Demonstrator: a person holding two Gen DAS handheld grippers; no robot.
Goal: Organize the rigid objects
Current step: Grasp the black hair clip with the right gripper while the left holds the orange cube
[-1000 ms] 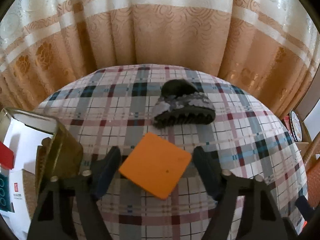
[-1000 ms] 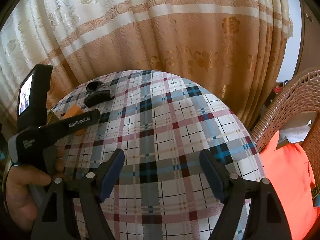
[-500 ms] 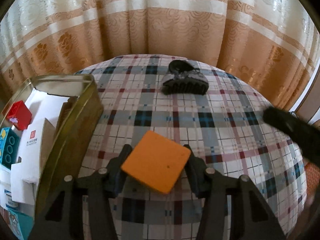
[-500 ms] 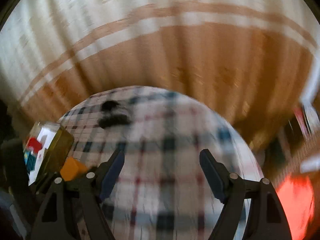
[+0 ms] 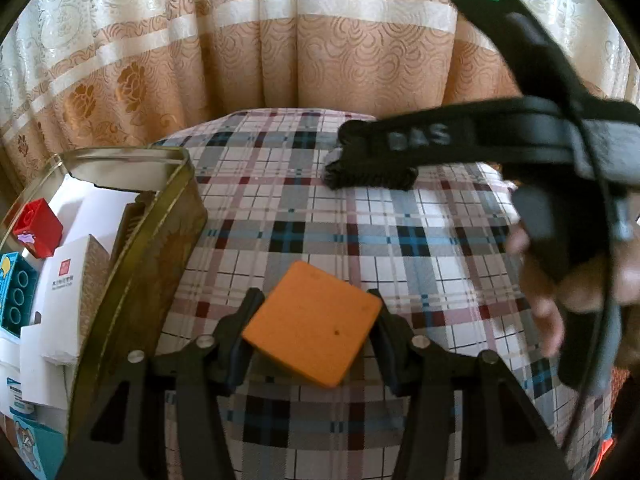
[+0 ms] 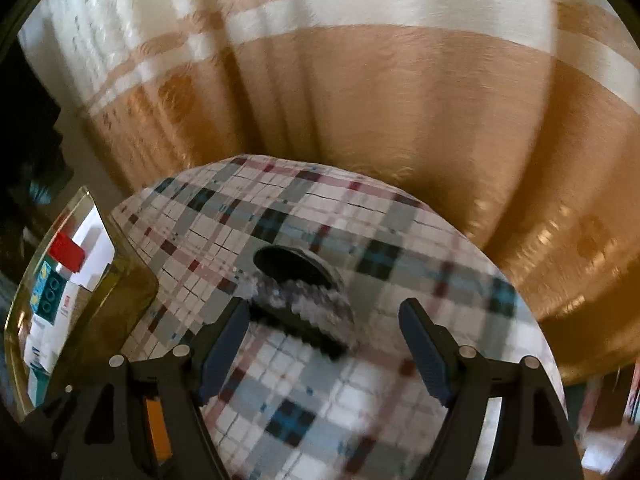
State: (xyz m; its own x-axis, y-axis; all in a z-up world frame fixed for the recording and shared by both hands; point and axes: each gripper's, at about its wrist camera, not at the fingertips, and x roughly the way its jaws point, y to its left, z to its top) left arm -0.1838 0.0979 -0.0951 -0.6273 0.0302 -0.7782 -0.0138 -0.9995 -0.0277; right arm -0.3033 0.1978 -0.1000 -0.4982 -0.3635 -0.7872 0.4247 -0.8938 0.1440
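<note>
My left gripper point(image 5: 314, 328) is shut on a flat orange block point(image 5: 312, 328) and holds it above the plaid tablecloth point(image 5: 320, 220), beside the gold tin point(image 5: 132, 288). A dark grey toy point(image 6: 304, 304) lies on the cloth; in the left wrist view it point(image 5: 368, 176) is partly hidden behind my right gripper's body. My right gripper point(image 6: 324, 348) is open and empty, its fingers either side of the near end of the toy, above it. The orange block shows as a sliver in the right wrist view point(image 6: 156, 428).
The open gold tin point(image 6: 120, 292) at the left holds white boxes point(image 5: 68, 296), a red brick point(image 5: 38, 228) and a teal brick point(image 5: 16, 292). A patterned curtain point(image 5: 320, 40) hangs close behind the round table. The hand holding the right gripper point(image 5: 560, 288) is at the right.
My right gripper has swung left across the table and now hovers over the dark toy. My left gripper keeps the orange block gripped and has drawn slightly back, toward the tin.
</note>
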